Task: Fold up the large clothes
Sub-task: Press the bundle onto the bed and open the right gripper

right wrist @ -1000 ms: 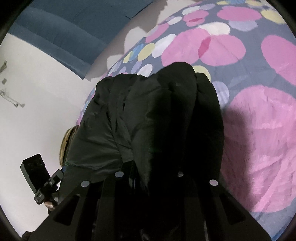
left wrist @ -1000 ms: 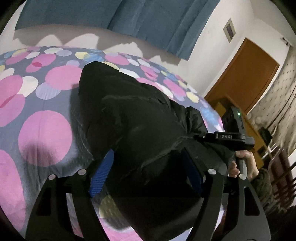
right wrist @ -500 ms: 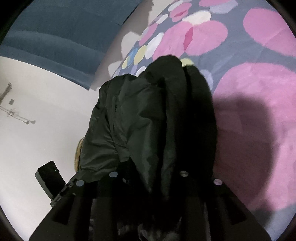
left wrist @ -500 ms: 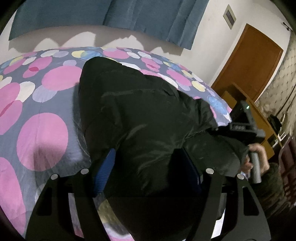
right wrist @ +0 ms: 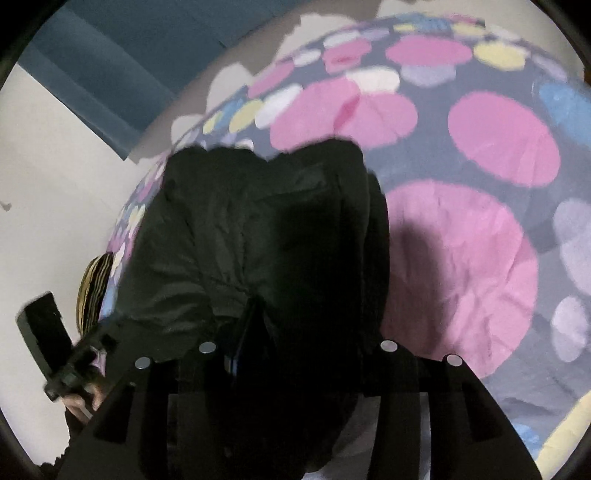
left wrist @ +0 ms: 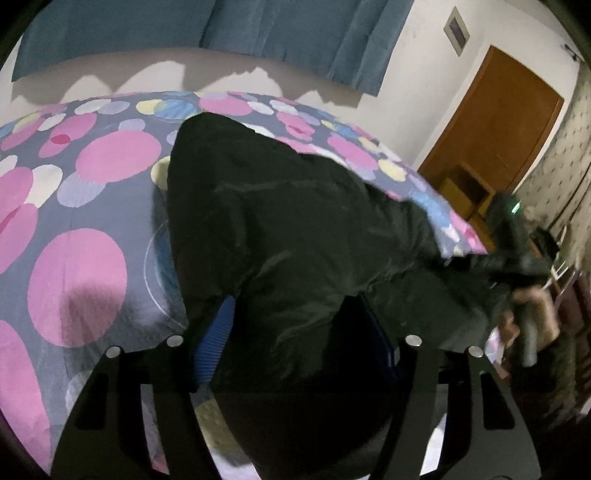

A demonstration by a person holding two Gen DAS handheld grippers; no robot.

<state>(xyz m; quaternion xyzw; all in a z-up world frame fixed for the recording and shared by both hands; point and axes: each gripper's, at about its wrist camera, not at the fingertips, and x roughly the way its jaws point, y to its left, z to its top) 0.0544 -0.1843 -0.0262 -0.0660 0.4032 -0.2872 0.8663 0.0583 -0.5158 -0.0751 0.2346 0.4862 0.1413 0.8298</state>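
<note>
A large black padded jacket (left wrist: 280, 236) lies folded lengthwise on a bed with a grey cover of pink, yellow and blue circles (left wrist: 77, 280). My left gripper (left wrist: 295, 332) has its blue pads wide apart, with the jacket's near edge bulging between them. In the right wrist view the jacket (right wrist: 251, 236) fills the middle, and my right gripper (right wrist: 299, 354) is buried in its dark fabric; its fingertips are hidden. The right gripper also shows blurred in the left wrist view (left wrist: 517, 266), at the jacket's right end.
Blue curtains (left wrist: 221, 33) hang on the wall behind the bed. A brown door (left wrist: 495, 125) and a wooden bedside cabinet (left wrist: 465, 188) stand at the right. A striped yellow cushion (right wrist: 92, 288) sits beyond the bed's far side.
The right gripper has swung down and right along the jacket's end, blurred now. The jacket's right part has stretched out lower across the bed. The left gripper has barely moved.
</note>
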